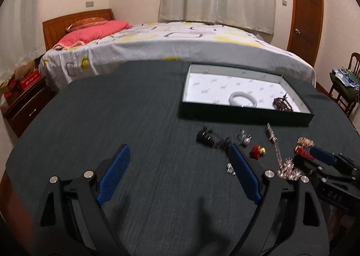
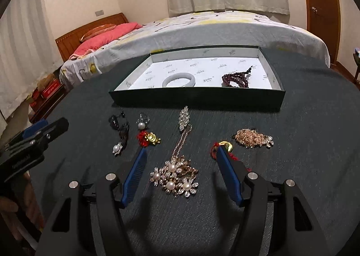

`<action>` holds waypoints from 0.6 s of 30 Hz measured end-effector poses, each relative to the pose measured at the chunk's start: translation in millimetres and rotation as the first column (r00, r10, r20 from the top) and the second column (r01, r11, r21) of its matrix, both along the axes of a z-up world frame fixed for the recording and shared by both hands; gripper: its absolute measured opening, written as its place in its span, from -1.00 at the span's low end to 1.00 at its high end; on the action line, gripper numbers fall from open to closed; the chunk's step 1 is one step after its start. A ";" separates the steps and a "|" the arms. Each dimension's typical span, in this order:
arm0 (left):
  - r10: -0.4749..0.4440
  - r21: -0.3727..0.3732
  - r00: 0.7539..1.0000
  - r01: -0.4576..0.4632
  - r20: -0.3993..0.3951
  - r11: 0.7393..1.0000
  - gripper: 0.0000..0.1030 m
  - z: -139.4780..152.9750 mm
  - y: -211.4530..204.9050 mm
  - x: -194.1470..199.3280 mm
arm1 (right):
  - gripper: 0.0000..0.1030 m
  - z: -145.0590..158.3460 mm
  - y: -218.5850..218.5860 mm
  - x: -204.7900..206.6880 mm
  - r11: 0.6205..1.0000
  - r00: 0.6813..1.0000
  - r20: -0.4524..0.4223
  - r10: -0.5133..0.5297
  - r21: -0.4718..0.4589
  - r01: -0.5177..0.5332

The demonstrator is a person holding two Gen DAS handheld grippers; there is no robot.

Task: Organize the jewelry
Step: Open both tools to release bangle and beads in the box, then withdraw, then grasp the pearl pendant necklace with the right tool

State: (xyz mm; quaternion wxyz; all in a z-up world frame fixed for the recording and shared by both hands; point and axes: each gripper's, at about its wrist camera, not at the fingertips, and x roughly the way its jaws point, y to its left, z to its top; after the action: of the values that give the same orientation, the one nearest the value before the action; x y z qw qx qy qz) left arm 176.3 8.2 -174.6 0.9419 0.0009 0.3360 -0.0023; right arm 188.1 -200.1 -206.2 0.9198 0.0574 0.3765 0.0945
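Straddling pearl necklace [image 2: 174, 177], right gripper [image 2: 180, 159] jaws apart.

The box [image 2: 198, 98] is a shallow dark green tray with a white printed lining, sitting open on the dark tabletop [image 2: 303, 121]. Inside it there's a white bangle [image 2: 178, 81] lying flat near the front wall, and a dark red bead bracelet [image 2: 236, 81] coiled up to its right. Everything else is loose in front of the box: black earrings [image 2: 119, 124], a pearl earring [image 2: 142, 122], another pearl piece [image 2: 117, 149], a red-and-gold charm [image 2: 149, 139], a crystal pendant necklace [image 2: 183, 125] running back to a big pearl-and-rhinestone cluster [image 2: 176, 178], a second red-gold charm [image 2: 225, 145], and a rose-gold chain pile [image 2: 253, 138].
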 end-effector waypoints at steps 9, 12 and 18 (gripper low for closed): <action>0.038 -0.021 0.999 -0.038 -0.027 0.999 0.69 -11.5 18.1 -8.6 | 0.22 -11.6 11.8 0.5 0.999 1.000 -0.030 0.002 -0.047 -0.003; 0.048 -0.026 0.998 -0.049 -0.035 0.998 0.69 -13.9 22.8 -9.1 | 0.22 -14.5 15.6 2.3 0.998 0.999 -0.046 0.002 -0.065 -0.005; 0.063 -0.050 0.996 -0.066 -0.057 0.997 0.69 -20.3 30.0 -10.2 | 0.22 -23.6 21.2 6.4 0.996 0.996 -0.092 -0.001 -0.094 -0.007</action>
State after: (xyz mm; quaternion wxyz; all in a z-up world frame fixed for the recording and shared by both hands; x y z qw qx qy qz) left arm 166.1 38.2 -194.9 0.9314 -0.0347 0.3618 0.0194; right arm 194.4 -178.9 -229.8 0.9031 0.0175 0.4224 0.0751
